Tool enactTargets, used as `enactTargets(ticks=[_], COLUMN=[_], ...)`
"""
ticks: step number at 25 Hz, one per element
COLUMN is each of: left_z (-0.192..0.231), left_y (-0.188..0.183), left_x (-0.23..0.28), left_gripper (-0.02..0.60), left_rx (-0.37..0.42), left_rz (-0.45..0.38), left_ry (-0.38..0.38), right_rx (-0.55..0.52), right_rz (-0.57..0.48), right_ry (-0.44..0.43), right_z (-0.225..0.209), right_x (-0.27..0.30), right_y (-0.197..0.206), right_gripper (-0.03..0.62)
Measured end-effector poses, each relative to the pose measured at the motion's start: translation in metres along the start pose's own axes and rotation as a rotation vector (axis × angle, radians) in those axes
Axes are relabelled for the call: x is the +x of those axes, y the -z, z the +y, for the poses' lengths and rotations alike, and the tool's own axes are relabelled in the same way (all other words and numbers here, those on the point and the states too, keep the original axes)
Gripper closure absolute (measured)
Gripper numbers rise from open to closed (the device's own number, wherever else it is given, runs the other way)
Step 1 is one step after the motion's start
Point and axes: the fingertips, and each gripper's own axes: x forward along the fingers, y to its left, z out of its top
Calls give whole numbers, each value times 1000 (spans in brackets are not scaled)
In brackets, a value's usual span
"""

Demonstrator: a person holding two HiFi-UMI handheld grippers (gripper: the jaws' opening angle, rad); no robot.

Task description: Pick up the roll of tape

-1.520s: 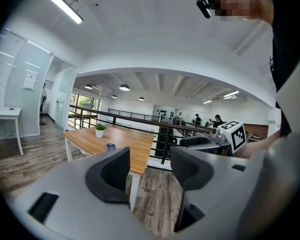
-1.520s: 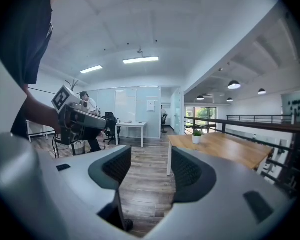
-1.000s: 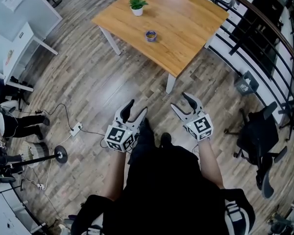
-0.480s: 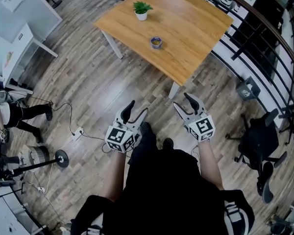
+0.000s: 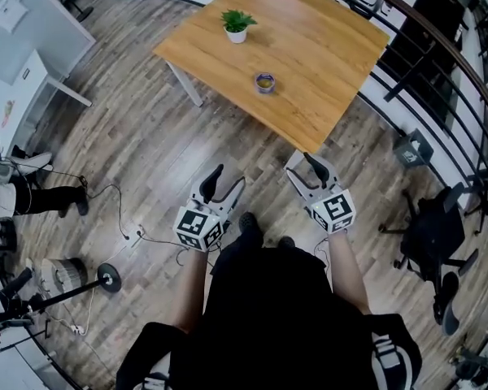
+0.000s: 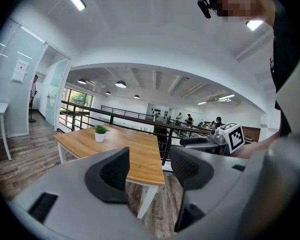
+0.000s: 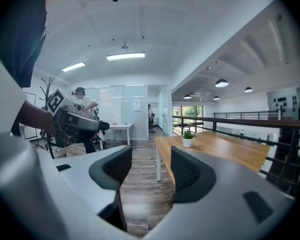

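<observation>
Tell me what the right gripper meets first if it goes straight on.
Likely the near corner of the wooden table: the right gripper, open and empty, points toward it. Depth is unclear, so it may slip just past the edge.

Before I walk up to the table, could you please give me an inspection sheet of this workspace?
Surface: wooden table, mostly bare, ahead of the person.
Job's things: roll of tape lies on the table toward its near edge, untouched.
Clutter: small potted plant on the table, apart from the tape.
Grippers: left gripper open, empty; right gripper open, jaws just closed a little, nothing between them; both well away from the tape.
Cables: cable and power strip on the wood floor at left.
Surroundings: black railing beside the table; office chair at right; stand with a round base at lower left.
</observation>
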Motion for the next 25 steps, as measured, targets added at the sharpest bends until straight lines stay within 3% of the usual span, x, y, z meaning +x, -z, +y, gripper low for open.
enactTargets(ticks=[16, 25], left_z=[63, 76], left_y=[-12, -8], left_x=[27, 30], left_gripper=[324, 324], left_rx=[27, 24], left_rz=[35, 54], left_ry=[111, 155], right_rx=[49, 72], right_rz=[-10, -2], right_ry=[132, 168], right_z=[-13, -6], right_x=[50, 61], right_y=[-5, 2], right_gripper=[345, 347])
